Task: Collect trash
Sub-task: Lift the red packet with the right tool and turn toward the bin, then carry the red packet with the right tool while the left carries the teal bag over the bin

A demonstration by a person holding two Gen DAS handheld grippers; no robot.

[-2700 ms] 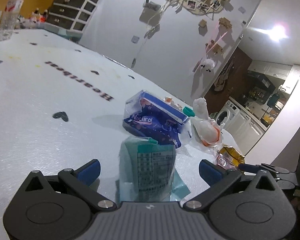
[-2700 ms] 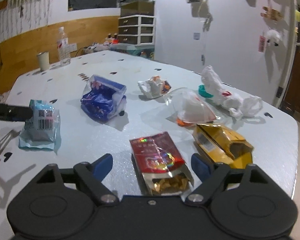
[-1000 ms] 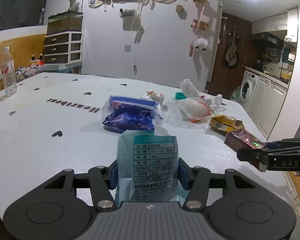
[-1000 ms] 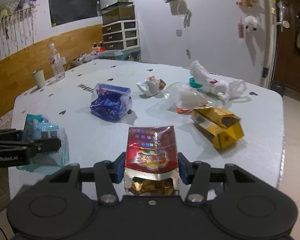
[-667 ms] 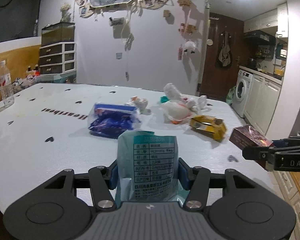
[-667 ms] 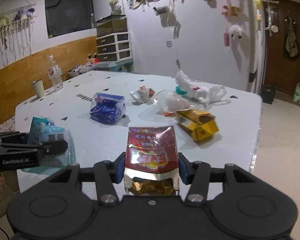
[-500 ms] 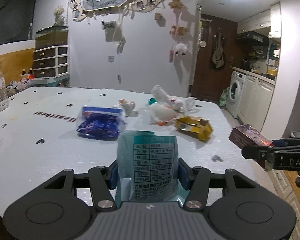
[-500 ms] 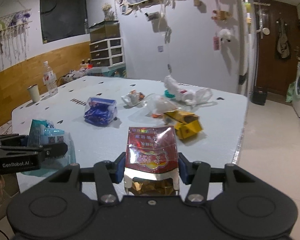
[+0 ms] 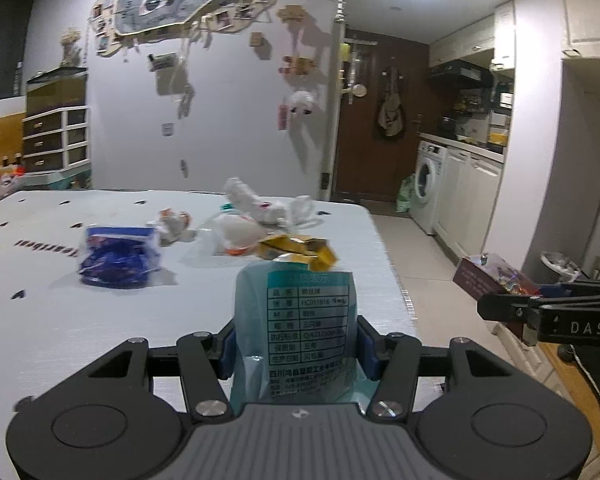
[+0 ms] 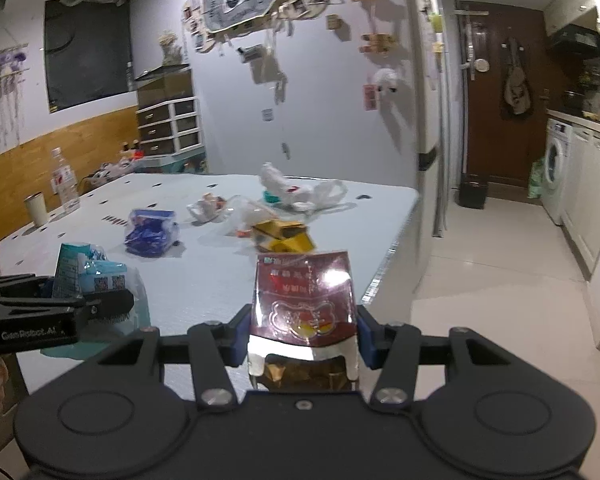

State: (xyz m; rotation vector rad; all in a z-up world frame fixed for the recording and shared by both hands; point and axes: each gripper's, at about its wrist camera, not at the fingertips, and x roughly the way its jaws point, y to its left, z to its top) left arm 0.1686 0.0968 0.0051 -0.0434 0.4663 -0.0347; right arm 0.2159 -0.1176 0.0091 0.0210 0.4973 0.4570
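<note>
My left gripper (image 9: pixel 296 346) is shut on a teal packet (image 9: pixel 300 320) and holds it up off the white table (image 9: pixel 100 320). My right gripper (image 10: pixel 302 336) is shut on a red foil packet (image 10: pixel 304 300), also held in the air; it shows at the right of the left wrist view (image 9: pixel 496 280). The teal packet shows in the right wrist view (image 10: pixel 96 276). On the table lie a blue bag (image 9: pixel 120 256), a yellow box (image 9: pixel 300 246), a clear bag with orange (image 9: pixel 232 236), a white plastic bag (image 9: pixel 264 206) and a crumpled wrapper (image 9: pixel 172 224).
A water bottle (image 10: pixel 65 184) and a cup (image 10: pixel 36 208) stand at the table's far left. A small bin with a liner (image 9: pixel 560 264) stands on the floor at right. A washing machine (image 9: pixel 428 184) and cabinets line the right wall.
Both grippers closed on their packets, lifted them and pulled back from the table, turning right toward the kitchen side. The table trash now looks farther away.
</note>
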